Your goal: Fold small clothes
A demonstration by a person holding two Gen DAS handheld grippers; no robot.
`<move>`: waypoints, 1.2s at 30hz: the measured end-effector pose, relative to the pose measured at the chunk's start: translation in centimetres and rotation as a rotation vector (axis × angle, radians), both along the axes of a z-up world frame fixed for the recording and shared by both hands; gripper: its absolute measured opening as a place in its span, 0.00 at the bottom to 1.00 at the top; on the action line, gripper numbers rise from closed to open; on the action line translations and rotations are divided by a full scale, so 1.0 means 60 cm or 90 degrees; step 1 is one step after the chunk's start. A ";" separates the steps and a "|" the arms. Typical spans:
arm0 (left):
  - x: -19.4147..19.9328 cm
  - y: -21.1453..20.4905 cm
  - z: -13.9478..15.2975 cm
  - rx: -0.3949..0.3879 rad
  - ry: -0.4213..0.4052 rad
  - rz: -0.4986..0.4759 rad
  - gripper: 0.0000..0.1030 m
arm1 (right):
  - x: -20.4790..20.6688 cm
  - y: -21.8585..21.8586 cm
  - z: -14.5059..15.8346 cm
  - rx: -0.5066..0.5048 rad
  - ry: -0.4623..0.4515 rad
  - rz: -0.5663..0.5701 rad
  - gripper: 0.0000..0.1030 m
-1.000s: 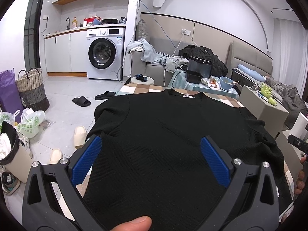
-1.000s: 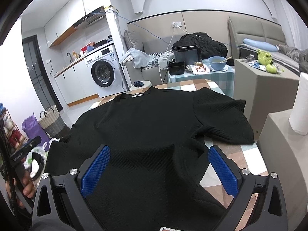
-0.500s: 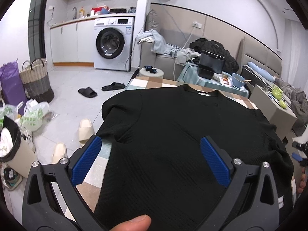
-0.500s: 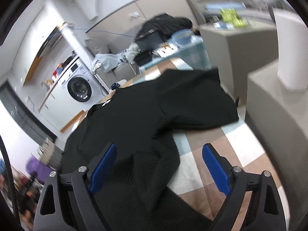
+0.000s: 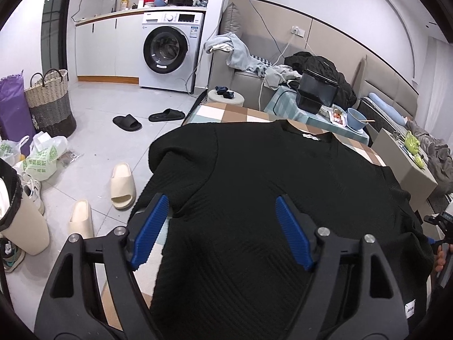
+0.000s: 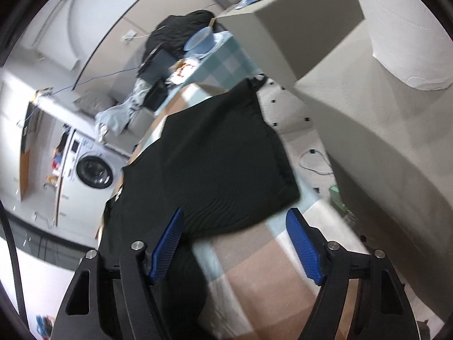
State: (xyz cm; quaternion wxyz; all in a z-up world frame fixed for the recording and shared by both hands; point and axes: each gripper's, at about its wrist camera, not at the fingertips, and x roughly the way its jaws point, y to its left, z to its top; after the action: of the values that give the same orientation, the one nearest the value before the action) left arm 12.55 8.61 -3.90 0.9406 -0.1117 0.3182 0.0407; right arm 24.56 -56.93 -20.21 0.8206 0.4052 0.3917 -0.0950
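A black short-sleeved top lies spread flat on a checked table, collar away from me. My left gripper is open, its blue pads over the top's left side near the left sleeve. My right gripper is open above the right sleeve and the bare checked tabletop, tilted to the right. Neither gripper holds cloth.
Slippers and bags lie on the floor left of the table. A grey box with a paper roll stands right of the table. A washing machine and a cluttered sofa stand behind.
My left gripper has shifted left towards the left sleeve. My right gripper has swung right and rolled, now over the right sleeve and bare tabletop. The top has not moved.
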 end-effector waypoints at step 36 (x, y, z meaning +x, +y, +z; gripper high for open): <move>0.013 0.028 -0.036 -0.013 0.015 0.024 0.74 | 0.130 0.316 0.101 -0.237 -0.100 0.438 0.31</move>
State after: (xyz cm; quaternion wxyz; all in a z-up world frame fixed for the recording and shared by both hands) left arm 13.34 10.29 -6.07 0.9347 -0.1267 0.3272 0.0565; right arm 32.36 -37.96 -14.18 0.8913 0.1011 0.4167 0.1471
